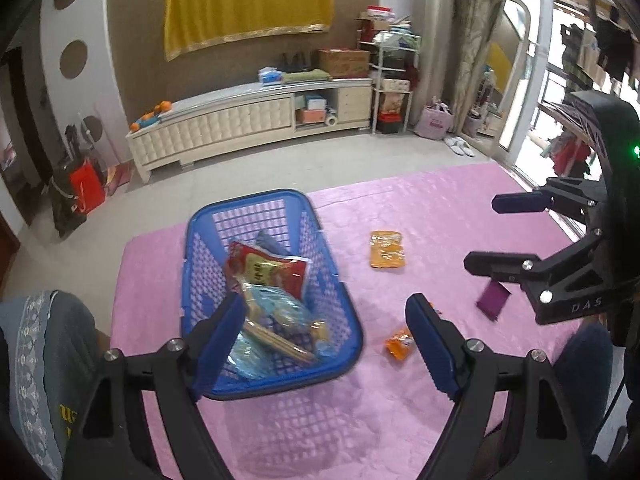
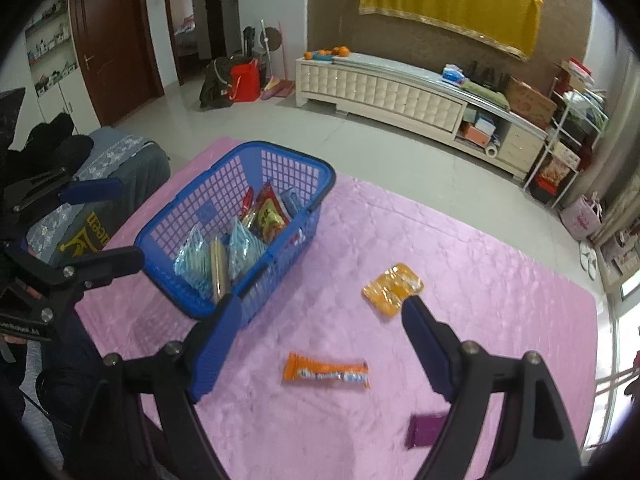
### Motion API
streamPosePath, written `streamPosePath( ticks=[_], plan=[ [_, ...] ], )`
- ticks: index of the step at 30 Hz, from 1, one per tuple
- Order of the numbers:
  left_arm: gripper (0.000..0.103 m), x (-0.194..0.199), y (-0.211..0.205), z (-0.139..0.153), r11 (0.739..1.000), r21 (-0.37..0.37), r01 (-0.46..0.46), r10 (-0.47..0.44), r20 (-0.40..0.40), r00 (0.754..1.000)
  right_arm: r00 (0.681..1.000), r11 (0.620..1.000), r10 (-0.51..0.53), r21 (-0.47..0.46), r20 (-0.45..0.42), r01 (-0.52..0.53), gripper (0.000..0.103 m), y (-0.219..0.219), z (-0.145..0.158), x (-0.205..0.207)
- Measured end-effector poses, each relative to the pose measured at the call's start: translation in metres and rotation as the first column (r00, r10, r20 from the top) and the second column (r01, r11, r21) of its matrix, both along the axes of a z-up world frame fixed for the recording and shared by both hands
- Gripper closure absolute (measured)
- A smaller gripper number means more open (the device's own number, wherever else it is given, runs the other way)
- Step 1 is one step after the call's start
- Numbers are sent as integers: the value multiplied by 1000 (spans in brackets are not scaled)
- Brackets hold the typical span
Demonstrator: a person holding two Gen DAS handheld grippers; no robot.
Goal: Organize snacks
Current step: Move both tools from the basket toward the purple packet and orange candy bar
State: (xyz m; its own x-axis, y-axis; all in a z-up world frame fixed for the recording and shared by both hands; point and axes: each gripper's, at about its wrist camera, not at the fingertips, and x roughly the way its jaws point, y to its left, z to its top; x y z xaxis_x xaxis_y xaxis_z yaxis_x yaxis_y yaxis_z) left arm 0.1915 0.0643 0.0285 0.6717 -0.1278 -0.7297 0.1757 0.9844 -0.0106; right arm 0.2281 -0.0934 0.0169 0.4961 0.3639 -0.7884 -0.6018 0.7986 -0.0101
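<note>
Now both tools hang empty above the pink cloth (image 2: 460,240). The left gripper (image 1: 326,344) has its fingers spread wide with nothing between them, over the near end of the blue basket (image 1: 200,276), which already holds a red packet (image 1: 276,270) and some pale blue packets (image 2: 196,260). The right gripper (image 2: 320,336) is likewise released.

3 snacks lie loose on the cloth: an orange bar (image 2: 326,372) closest to the right fingers, a flat orange pouch (image 2: 392,288) beyond it, and a small purple packet (image 2: 426,428) near the right-hand finger.

The sensible pick is probably the bar. It lies crosswise, so the jaws should be turned to span its narrow width, lowered until the tips brush the cloth, then closed gently; the wrapper looks slippery and the cloth may bunch.
</note>
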Motion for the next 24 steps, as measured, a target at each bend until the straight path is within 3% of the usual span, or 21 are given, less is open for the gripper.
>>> streamPosePath(
  ticks=[13, 24],
  plan=[
    [22, -15, -77, -34, 983, 41, 179, -178, -31, 984, 993, 993, -111, 36, -29, 112, 18, -75, -24, -30],
    [22, -3, -127, -93, 959, 75, 273, -262, -131, 956, 967, 976, -213, 19, -137, 218, 18, -123, -97, -18]
  ],
)
